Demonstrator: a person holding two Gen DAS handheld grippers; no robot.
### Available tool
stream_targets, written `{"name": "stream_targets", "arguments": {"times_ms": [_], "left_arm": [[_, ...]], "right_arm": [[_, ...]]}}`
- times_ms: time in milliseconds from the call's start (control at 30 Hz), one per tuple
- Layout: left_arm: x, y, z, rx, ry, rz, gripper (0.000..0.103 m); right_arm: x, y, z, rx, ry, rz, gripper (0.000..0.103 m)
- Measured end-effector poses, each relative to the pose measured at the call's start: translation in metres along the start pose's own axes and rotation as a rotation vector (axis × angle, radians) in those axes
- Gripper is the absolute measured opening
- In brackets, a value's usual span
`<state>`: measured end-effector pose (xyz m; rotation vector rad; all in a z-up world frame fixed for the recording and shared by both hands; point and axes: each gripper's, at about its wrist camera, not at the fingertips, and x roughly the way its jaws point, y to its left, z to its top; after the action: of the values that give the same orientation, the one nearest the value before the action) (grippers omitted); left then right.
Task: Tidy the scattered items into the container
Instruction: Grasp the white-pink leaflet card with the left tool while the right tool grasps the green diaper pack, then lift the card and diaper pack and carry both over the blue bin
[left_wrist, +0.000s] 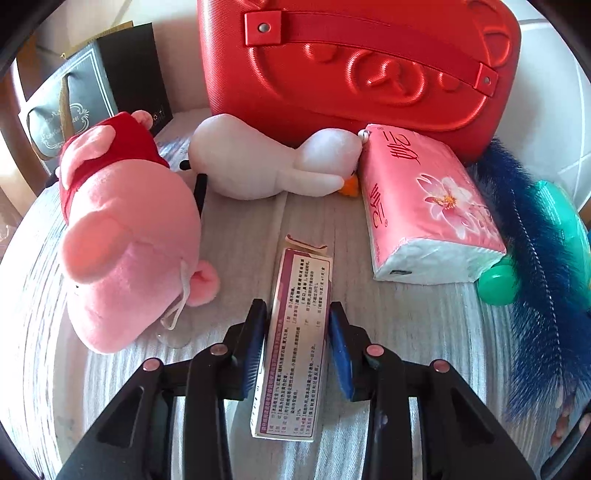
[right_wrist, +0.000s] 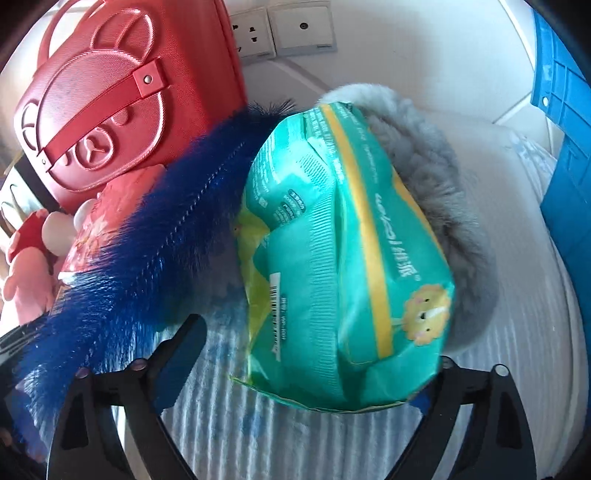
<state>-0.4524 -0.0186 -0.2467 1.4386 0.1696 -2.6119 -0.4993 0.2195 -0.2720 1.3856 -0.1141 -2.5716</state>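
Note:
My left gripper (left_wrist: 297, 317) has its blue pads on both sides of a small white and purple medicine box (left_wrist: 295, 343) lying on the table. A pink pig plush (left_wrist: 125, 236) lies left of it, a white goose plush (left_wrist: 266, 158) behind, and a pink tissue pack (left_wrist: 424, 206) to the right. The red bear-face case (left_wrist: 351, 62) stands at the back. My right gripper (right_wrist: 310, 358) is open around the near end of a green wipes pack (right_wrist: 343, 258). A blue furry strip (right_wrist: 147, 236) lies left of the pack and a grey furry piece (right_wrist: 436, 177) behind it.
A dark gift box (left_wrist: 92, 85) stands at the back left. A blue crate (right_wrist: 565, 147) stands at the right edge of the right wrist view. Wall sockets (right_wrist: 280, 29) are behind the table. The red case (right_wrist: 122, 103) also shows in the right wrist view.

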Motion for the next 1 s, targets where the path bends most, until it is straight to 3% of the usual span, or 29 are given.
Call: {"name": "stream_targets", "arguments": {"times_ms": [100,167,267,300,367,433,567,733,767,833,1000], "left_arm": [[-0.008,0.0,-0.009,-0.022,0.007,-0.039,0.033],[-0.012,-0.002,-0.014,-0.029,-0.001,-0.033,0.033],[-0.014,-0.009,-0.018,-0.013,-0.017,-0.004,0.034],[-0.015,-0.01,-0.018,-0.02,-0.013,-0.009,0.034],[-0.017,-0.01,-0.019,-0.029,-0.006,-0.017,0.029],[-0.021,-0.008,-0.022,-0.057,0.008,-0.034,0.028],[-0.046,-0.012,-0.031,-0.056,-0.018,-0.034,0.028],[-0.107,-0.024,-0.042,-0.036,-0.082,-0.031,0.028],[-0.124,-0.018,-0.057,-0.035,-0.097,-0.031,0.028],[-0.15,0.002,-0.051,-0.026,-0.124,-0.022,0.028],[-0.192,-0.004,-0.044,-0.048,-0.173,-0.013,0.028]], "right_arm": [[-0.002,-0.014,0.003,0.07,0.012,0.082,0.102],[-0.005,-0.02,0.003,0.092,0.024,0.098,0.099],[-0.01,-0.025,-0.001,0.093,0.028,0.024,0.072],[-0.012,-0.026,-0.003,0.094,0.026,0.008,0.057],[-0.015,-0.03,-0.006,0.111,0.033,0.025,0.05],[-0.021,-0.028,-0.009,0.108,0.03,0.027,0.023],[-0.047,-0.017,-0.02,0.037,-0.017,-0.007,0.022],[-0.083,0.003,-0.032,-0.001,-0.033,0.0,0.022],[-0.091,0.006,-0.033,-0.004,-0.038,0.006,0.022],[-0.107,0.006,-0.029,-0.014,-0.05,0.016,0.022],[-0.172,0.022,-0.038,-0.062,-0.123,0.03,0.022]]}}
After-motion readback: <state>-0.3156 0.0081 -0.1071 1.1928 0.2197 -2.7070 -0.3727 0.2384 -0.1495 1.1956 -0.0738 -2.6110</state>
